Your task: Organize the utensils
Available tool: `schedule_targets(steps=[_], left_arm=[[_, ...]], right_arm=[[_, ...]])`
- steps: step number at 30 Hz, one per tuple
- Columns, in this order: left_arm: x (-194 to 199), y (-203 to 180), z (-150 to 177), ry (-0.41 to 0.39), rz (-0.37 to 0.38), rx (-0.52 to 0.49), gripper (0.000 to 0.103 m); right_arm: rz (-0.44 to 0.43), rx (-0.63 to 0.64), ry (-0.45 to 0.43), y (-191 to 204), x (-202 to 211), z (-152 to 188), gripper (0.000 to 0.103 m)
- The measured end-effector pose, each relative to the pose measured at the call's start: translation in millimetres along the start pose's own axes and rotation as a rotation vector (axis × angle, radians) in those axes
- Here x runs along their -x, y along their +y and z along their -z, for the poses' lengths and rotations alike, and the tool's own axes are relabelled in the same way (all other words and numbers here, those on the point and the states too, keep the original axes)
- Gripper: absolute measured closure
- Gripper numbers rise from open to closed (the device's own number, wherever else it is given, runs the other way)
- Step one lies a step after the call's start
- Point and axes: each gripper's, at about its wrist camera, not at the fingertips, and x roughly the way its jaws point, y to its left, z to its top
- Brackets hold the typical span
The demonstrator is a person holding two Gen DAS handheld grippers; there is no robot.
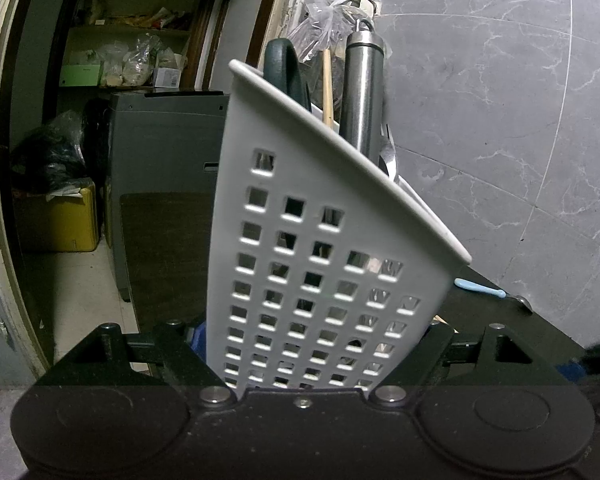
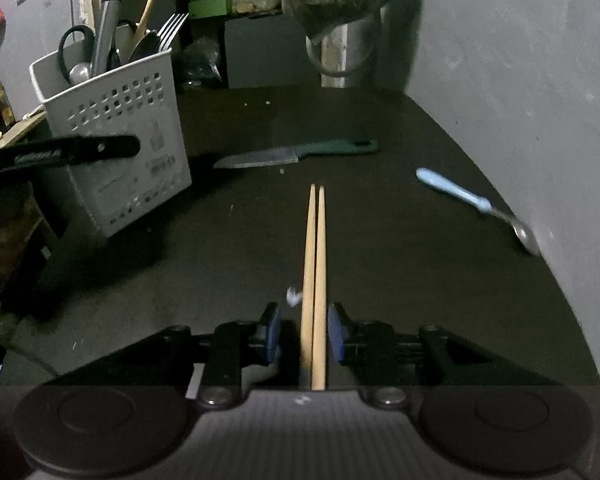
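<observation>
Pale printed label with a barcode on the white perforated basket's point(image 2: 116, 152) side, characters too small to read, white lettering on the left gripper's black finger point(image 2: 60, 154), blurred and illegible, nothing else lettered

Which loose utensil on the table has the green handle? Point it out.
The knife, lying flat beside the white basket; the spoon has a light-blue handle, the chopsticks are bare wood.

Home kitchen or storage corner.
Cluttered pantry shelves point(image 1: 132, 40) and marble-patterned wall tiles point(image 1: 500, 100) are surrounding a dark tabletop point(image 2: 260, 240).
</observation>
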Motion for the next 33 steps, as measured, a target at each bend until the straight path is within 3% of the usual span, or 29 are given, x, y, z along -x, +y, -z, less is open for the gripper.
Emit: schedule_targets(steps=[7,11,14,21,25,29,33], left_arm=[[0,0,0,0.0,0.0,-0.001,0.021],[0,0,0,0.0,0.0,0.0,0.021],[0,0,0,0.0,0.001,0.001,0.021],[0,0,0,-0.001,0.0,0.002,0.021],[-1,-1,0,-0.001,0.001,0.002,0.021],[-1,-1,0,-0.001,0.002,0.003,0.021],[-1,-1,0,-0.001,0.001,0.002,0.021]], right_arm=[[-0.048,-0.024,0.031,-15,-45,-39,0.068],[0.007,-0.039,0.029,-25,-62,-51,0.083],[0.073,-0.099,0.016,-41,-64,-51,0.086],[0.236,-0.254,-0.003,-74,-39,-19,0.086],[0.231,-0.354,-0.028,-89,-12,10,0.08],[0.22,-0.37,-0.049,-89,21,34,0.068],[0.28,-0.314,0.005,-75,40,54,0.069]])
